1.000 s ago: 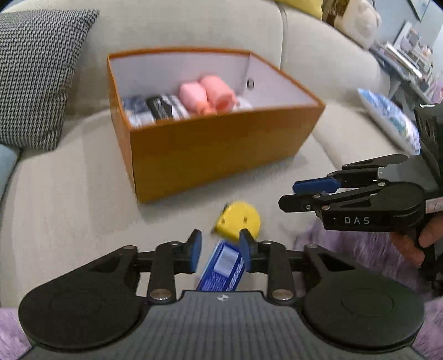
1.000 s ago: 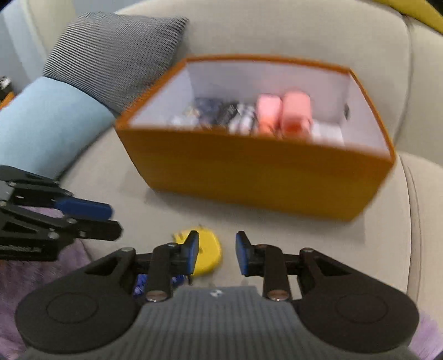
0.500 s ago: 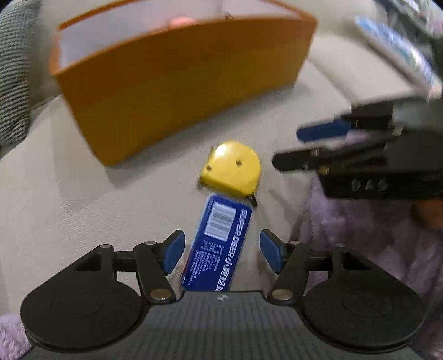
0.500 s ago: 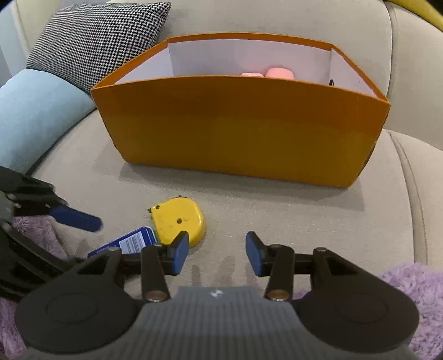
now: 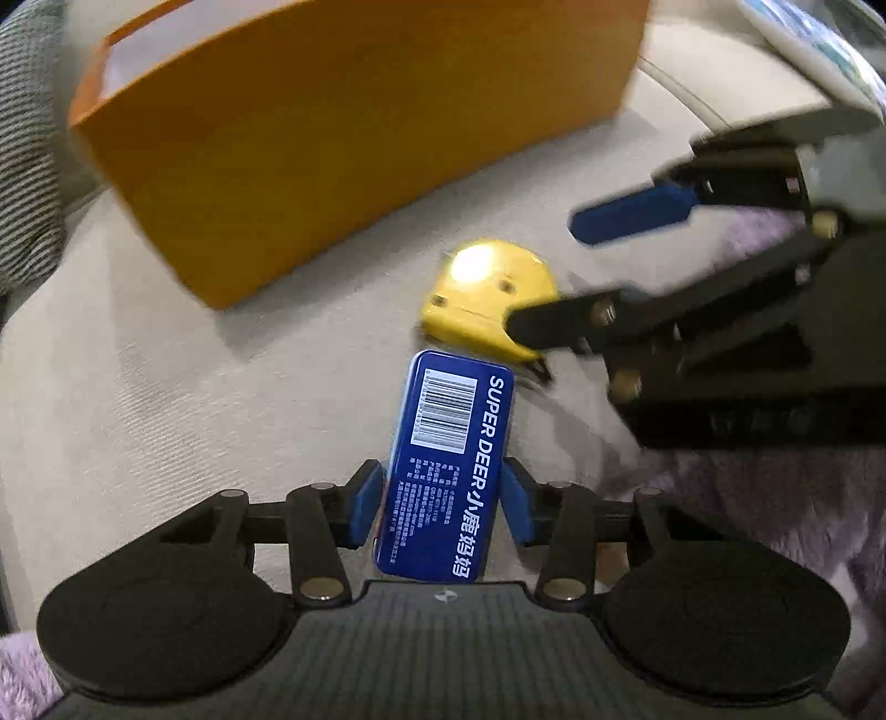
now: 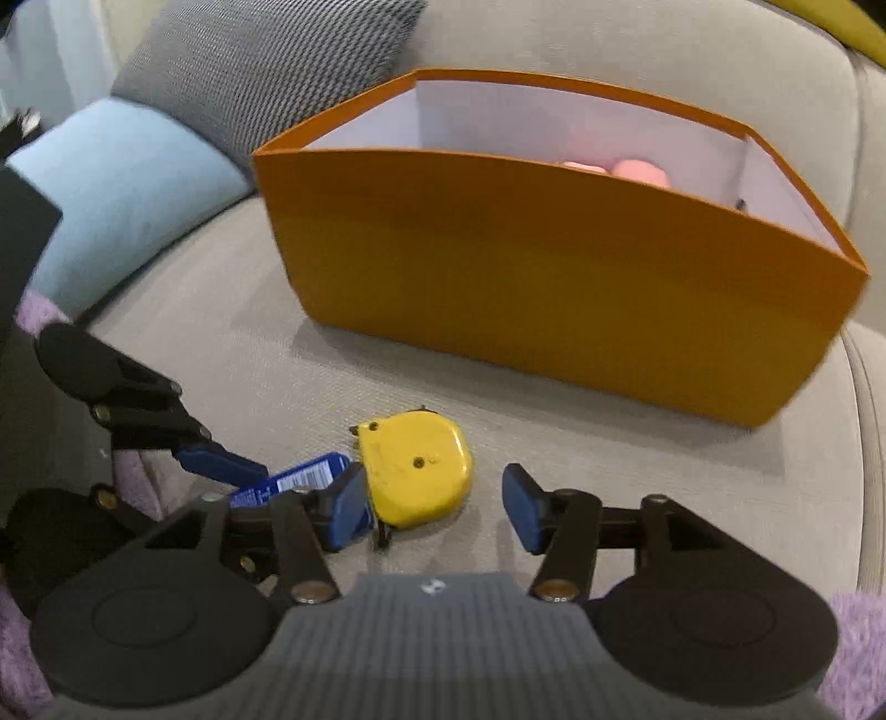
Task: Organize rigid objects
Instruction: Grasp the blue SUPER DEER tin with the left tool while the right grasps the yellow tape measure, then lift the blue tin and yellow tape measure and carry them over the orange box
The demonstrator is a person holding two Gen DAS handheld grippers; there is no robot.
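Note:
A blue tin (image 5: pixel 451 471) lies flat on the beige sofa seat, and my left gripper (image 5: pixel 443 507) has its pads against both long sides of it. A yellow tape measure (image 5: pixel 487 296) lies just beyond the tin's far end. It also shows in the right wrist view (image 6: pixel 415 471), where my right gripper (image 6: pixel 434 507) is open around it, left pad touching, right pad apart. The orange box (image 6: pixel 554 288) stands behind, with pink items (image 6: pixel 637 169) inside. The blue tin (image 6: pixel 293 479) is mostly hidden in the right wrist view.
A houndstooth cushion (image 6: pixel 266 72) and a light blue cushion (image 6: pixel 122 194) sit left of the box. Purple fluffy fabric (image 5: pixel 775 498) covers the seat's near side. A patterned white-blue cushion (image 5: pixel 819 50) lies at the far right.
Both grippers have dropped toward the seat. My left gripper has moved forward over the blue tin and closed onto it. My right gripper has opened wider and come around the tape measure.

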